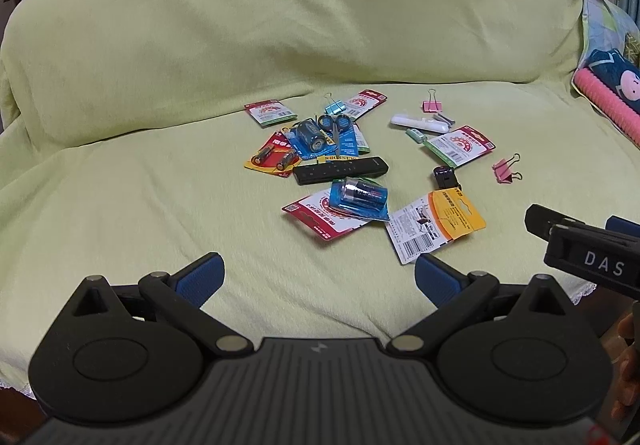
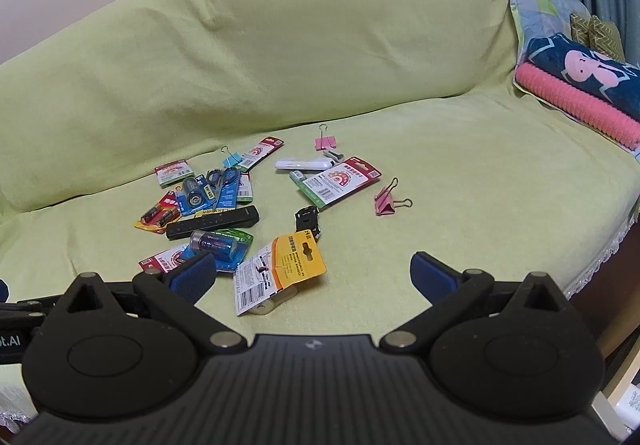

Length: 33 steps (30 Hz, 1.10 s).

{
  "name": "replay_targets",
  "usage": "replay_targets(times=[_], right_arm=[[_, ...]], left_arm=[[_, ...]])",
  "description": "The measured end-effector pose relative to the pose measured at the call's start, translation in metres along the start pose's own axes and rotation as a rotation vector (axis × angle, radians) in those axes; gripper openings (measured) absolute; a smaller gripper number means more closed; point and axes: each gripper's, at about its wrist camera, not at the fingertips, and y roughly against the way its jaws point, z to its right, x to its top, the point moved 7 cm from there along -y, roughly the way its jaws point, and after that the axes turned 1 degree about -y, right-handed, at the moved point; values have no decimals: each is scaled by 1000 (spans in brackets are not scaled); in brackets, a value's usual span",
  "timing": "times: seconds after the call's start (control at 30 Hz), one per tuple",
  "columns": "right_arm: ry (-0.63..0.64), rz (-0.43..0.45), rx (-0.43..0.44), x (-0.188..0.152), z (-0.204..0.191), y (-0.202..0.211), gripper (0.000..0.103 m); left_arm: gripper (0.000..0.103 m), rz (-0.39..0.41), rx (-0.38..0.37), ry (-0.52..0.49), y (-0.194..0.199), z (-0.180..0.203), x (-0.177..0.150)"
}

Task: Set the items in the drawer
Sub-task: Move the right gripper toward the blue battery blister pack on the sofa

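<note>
Both grippers sit nearest the lenses, over the front edge of a sofa cover (image 1: 160, 173). Left gripper (image 1: 318, 277): jaws spread wide, nothing between the blue pads (image 1: 202, 277). Right gripper (image 2: 306, 277): likewise wide apart and empty.

Items lie scattered on the cover. Left wrist view: black remote (image 1: 341, 170) at centre; blister-packed large battery (image 1: 362, 199) just beside it at 6 o'clock, lying on a red card; yellow-and-white card (image 1: 434, 225) at 4 o'clock of the remote; AA battery pack (image 1: 272, 159) at 9 o'clock; scissors (image 1: 335, 125) at 12 o'clock; white stick-shaped device (image 1: 418, 124) at 2 o'clock; pink binder clip (image 1: 506, 169) well apart at 3 o'clock. No drawer shows in either view.
</note>
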Motion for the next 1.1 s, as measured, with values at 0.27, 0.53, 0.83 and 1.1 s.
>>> replay_targets(times=[0.27, 0.53, 0.83, 1.1], right_arm=[[0, 5, 1, -1, 7, -5, 102], [7, 5, -23, -2, 15, -11, 102], [-75, 7, -10, -2, 28, -23, 102], [-79, -178, -13, -22, 30, -57, 102]], left_arm=[[102, 5, -7, 6, -5, -1, 0], [102, -3, -22, 23, -14, -1, 5], [102, -39, -55, 40, -35, 2, 7], [102, -66, -70, 49, -57, 1, 8]])
